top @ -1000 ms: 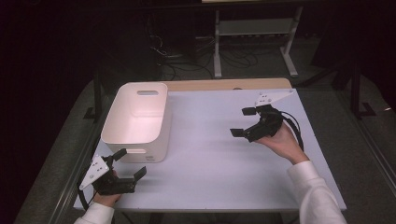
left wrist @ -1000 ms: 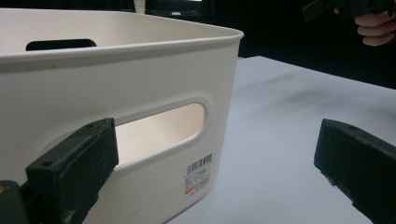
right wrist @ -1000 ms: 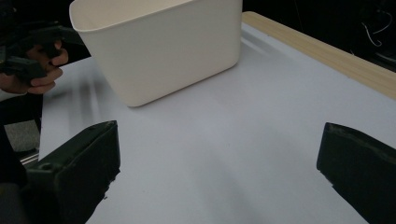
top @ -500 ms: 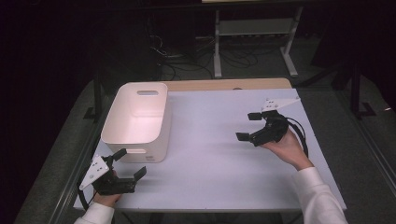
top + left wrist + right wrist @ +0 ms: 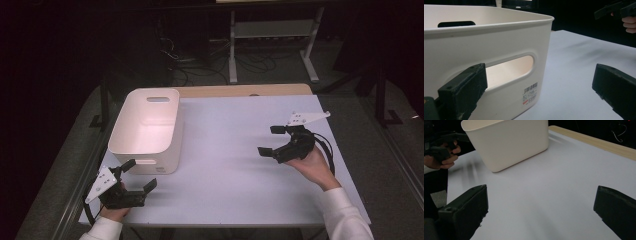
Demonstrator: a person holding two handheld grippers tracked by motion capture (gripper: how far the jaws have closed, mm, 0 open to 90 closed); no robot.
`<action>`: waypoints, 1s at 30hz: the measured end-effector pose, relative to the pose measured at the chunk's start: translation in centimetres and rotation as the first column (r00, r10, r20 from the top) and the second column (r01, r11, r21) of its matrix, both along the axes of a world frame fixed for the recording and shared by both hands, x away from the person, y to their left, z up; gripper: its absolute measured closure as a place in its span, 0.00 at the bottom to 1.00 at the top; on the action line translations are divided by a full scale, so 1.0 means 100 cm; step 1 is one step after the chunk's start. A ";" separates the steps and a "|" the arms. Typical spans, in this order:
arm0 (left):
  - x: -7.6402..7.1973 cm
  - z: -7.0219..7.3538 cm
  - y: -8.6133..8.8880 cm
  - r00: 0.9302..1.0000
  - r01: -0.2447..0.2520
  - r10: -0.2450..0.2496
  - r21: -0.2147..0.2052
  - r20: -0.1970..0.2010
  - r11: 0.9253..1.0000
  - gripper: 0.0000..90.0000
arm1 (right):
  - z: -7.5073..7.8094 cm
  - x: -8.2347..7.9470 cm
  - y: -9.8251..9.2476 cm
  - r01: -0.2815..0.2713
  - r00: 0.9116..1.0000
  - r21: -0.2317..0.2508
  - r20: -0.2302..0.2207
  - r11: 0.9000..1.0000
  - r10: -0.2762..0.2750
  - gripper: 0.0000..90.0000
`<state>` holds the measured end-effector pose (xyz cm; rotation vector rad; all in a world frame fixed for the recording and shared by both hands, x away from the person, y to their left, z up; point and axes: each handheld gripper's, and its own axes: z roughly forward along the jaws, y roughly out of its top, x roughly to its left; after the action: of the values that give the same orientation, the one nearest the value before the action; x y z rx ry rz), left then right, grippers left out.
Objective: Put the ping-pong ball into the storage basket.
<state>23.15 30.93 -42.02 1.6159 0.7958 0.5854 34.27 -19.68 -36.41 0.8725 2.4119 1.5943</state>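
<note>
White bin (image 5: 147, 127) sat at left-centre of the high view, on the white tabletop (image 5: 235, 150), long axis running up-frame, nothing visible inside. Handle slot on its far wall and another on the near wall; barcode label (image 5: 530, 93) near the bottom corner of the near wall in the left gripper view.

Left gripper (image 5: 135, 176) was at lower left of the high view, just below the bin's near wall, fingers spread wide, nothing between them. In its own view one finger (image 5: 464, 87) sat in front of the handle slot, but I couldn't tell whether it touched; the other was over bare tabletop.

Right gripper (image 5: 272, 141) was at right-centre, held in the hand (image 5: 312, 167), well apart from the bin, fingers also wide apart and holding nothing. Its own view looked across bare tabletop toward the bin (image 5: 509, 141) at upper left; wooden edge strip (image 5: 594, 142) ran along the upper right.
</note>
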 end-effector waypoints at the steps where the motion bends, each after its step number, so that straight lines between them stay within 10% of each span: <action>1: 0.000 0.000 0.000 1.000 0.000 0.000 0.000 -0.001 1.000 0.00 | -0.001 -0.001 -0.001 0.003 1.000 -0.006 0.003 1.000 -0.003 0.00; 30: 0.000 0.000 0.000 1.000 0.001 -0.001 -0.001 0.002 1.000 0.00 | -0.028 -0.031 -0.025 0.077 0.997 -0.012 0.026 0.997 -0.076 0.00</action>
<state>23.15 30.94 -41.98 1.6147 0.7940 0.5863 31.16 -22.23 -39.21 0.9251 2.3393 1.5517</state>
